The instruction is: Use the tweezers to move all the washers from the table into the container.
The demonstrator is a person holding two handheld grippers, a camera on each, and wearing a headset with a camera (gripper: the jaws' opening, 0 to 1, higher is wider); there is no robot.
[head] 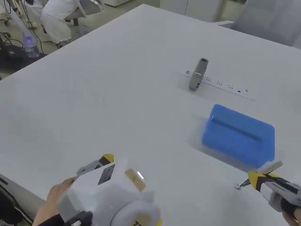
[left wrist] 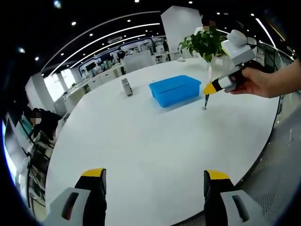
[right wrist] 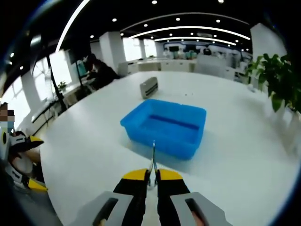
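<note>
Your left gripper (head: 117, 168) sits near left over the white counter (head: 117, 94), with your hand (head: 55, 198) behind it. Near right, your right gripper (head: 257, 179) clamps the tweezers (head: 244, 183), tips down at the counter just near of the blue container (head: 239, 134). Beyond the container lies a power strip (head: 218, 83) with a grey block (head: 198, 74) on it.

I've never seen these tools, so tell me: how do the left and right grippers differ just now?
The left gripper has its jaws wide apart and empty; the right gripper is shut on tweezers. The right one sits close to the container, the left far back from it. Both have yellow jaw tips.
</note>
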